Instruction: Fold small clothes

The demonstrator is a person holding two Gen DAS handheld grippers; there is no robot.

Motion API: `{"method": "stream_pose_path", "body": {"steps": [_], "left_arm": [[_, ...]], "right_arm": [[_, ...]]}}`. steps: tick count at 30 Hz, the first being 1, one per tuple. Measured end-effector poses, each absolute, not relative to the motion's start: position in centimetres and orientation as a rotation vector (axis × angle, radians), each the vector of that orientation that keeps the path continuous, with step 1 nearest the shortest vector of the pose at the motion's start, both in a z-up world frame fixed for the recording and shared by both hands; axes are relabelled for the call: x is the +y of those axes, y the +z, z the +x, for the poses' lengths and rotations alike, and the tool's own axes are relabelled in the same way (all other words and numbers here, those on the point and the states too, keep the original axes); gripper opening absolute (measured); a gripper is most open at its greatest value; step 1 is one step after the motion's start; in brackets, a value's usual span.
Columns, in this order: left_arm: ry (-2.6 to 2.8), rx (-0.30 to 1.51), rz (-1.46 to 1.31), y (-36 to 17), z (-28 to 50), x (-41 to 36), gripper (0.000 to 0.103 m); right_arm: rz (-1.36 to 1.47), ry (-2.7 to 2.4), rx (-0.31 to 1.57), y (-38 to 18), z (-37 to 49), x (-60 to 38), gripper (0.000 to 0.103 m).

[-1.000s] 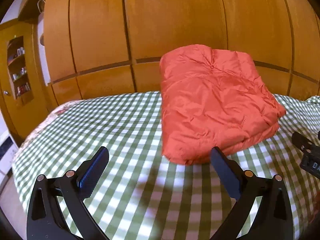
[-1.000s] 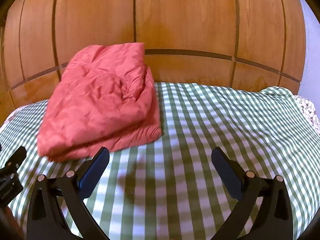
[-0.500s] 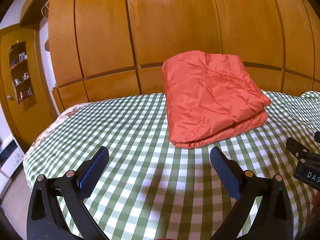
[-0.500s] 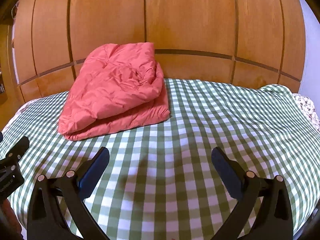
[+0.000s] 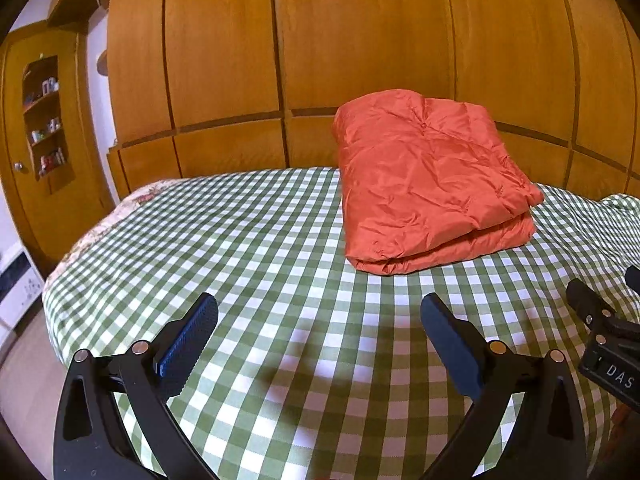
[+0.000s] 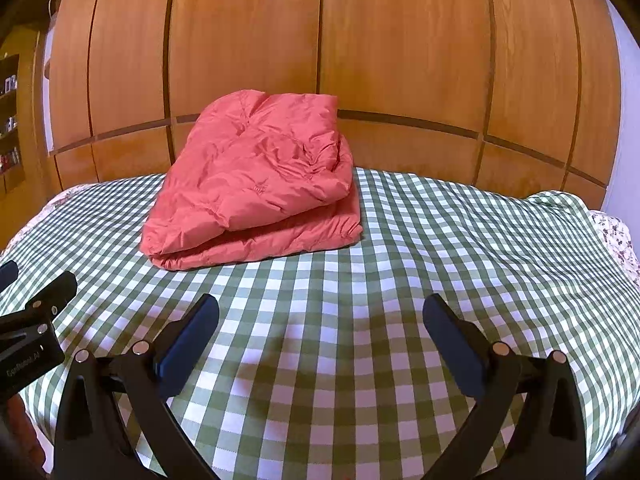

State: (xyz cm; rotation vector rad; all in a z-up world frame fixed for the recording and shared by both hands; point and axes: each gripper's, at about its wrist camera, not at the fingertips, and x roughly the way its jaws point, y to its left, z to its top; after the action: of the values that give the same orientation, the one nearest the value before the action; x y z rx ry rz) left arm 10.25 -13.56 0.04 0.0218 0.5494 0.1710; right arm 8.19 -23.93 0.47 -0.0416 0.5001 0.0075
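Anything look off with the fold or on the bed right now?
Only slightly: the orange jacket lies folded on the checked sheet, but its top layer sits askew, leaving the lower layer poking out along the near edge. Both tongs are open and clear of it.

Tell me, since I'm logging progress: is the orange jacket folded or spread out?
Folded. The orange jacket lies as a compact stacked bundle on the checked bedcover, doubled layers showing at its near edge; neither gripper touches it.

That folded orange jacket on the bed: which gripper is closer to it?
Hard to call; roughly equal. The left gripper sits back, left of the orange jacket; the right gripper sits back to its right. Both open, neither touching.
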Motion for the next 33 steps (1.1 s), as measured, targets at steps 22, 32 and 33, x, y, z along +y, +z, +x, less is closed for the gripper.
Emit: {"method": "stream_pose_path", "body": {"steps": [22,32,33], "left_arm": [[0.155,0.580,0.020,-0.61,10.27,-13.58,0.100],[0.132,0.604,-0.007,-0.89,10.46,-13.60,0.100],[0.129,0.608,-0.013,-0.93,10.50,-13.58,0.100]], "right_arm": [[-0.037,0.025,0.518,-0.03,8.37,-23.73,0.101],[-0.037,0.031,0.530,-0.29,8.49,-23.74,0.101],[-0.036,0.030,0.531,-0.31,8.51,-23.77,0.101]]}}
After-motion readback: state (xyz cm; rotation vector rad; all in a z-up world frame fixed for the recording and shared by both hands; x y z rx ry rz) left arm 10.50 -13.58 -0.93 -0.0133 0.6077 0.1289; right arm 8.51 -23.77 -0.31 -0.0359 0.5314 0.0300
